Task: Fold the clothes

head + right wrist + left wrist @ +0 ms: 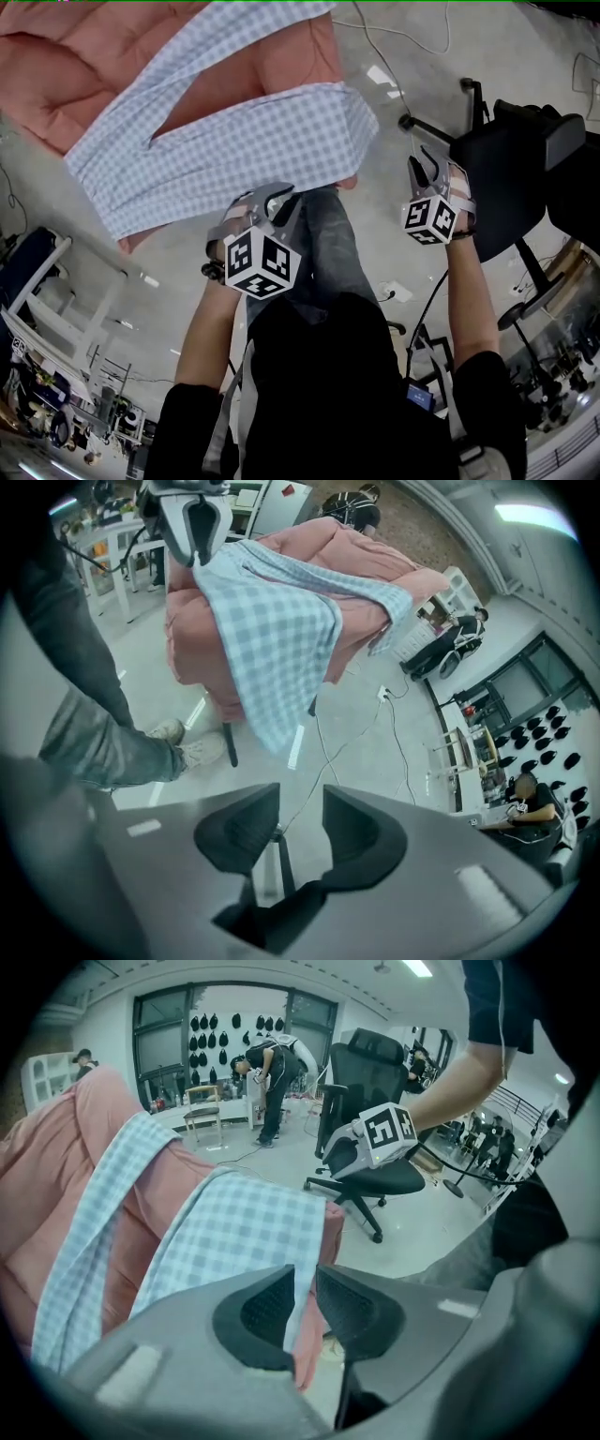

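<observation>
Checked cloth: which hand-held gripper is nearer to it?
Left. The left hand-held gripper is right at the checked cloth's edge; the right hand-held gripper hangs apart, over the floor.

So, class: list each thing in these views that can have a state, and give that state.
Light blue checked cloth: partly folded, draped on the cover.
Pink quilted cover: spread out beneath it.
Left gripper: open, at cloth's edge.
Right gripper: open, empty.
Black office chair: upright, unoccupied.

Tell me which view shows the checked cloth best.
Head view: the checked cloth lies spread on the pink quilt, seen from above, far end cropped. Left gripper view shows only its near end, foreshortened; right gripper view shows it smaller, draped, side-on.
</observation>
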Action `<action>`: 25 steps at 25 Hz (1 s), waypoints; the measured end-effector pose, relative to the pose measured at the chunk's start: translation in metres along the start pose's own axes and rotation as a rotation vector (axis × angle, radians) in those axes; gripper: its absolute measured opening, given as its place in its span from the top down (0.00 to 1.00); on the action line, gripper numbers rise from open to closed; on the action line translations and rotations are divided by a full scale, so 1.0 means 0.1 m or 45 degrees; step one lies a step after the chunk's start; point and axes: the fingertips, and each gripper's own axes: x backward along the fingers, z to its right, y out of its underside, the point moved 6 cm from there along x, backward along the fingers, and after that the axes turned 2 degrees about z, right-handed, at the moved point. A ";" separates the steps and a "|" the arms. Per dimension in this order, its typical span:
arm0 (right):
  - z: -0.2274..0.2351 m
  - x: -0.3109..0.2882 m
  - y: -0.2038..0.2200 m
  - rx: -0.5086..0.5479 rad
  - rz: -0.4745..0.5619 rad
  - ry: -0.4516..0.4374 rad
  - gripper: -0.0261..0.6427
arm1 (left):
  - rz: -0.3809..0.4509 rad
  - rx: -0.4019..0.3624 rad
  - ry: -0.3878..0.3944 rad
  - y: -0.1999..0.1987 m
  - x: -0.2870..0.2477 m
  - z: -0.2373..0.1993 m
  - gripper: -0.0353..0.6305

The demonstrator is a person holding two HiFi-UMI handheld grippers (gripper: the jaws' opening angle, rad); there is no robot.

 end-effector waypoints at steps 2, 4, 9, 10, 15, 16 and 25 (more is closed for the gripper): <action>0.03 0.00 -0.05 0.003 0.021 -0.015 0.74 | 0.024 0.033 -0.008 0.00 0.04 -0.07 0.83; 0.09 -0.02 -0.09 0.007 0.041 -0.008 0.74 | 0.035 0.054 -0.028 -0.01 0.05 -0.13 0.83; 0.27 -0.05 -0.23 0.028 0.082 0.017 0.75 | 0.040 0.113 -0.080 0.02 0.10 -0.29 0.82; 0.31 -0.06 -0.27 0.035 0.091 0.026 0.75 | 0.049 0.136 -0.096 0.03 0.13 -0.34 0.82; 0.59 -0.13 -0.50 0.033 0.155 0.074 0.77 | 0.137 0.242 -0.220 -0.03 0.29 -0.83 0.82; 0.66 -0.17 -0.55 0.030 0.173 0.083 0.77 | 0.153 0.256 -0.241 -0.05 0.31 -0.95 0.83; 1.20 -0.39 -1.01 -0.035 0.305 0.123 0.78 | 0.036 0.037 -0.573 -0.19 0.47 -2.01 0.78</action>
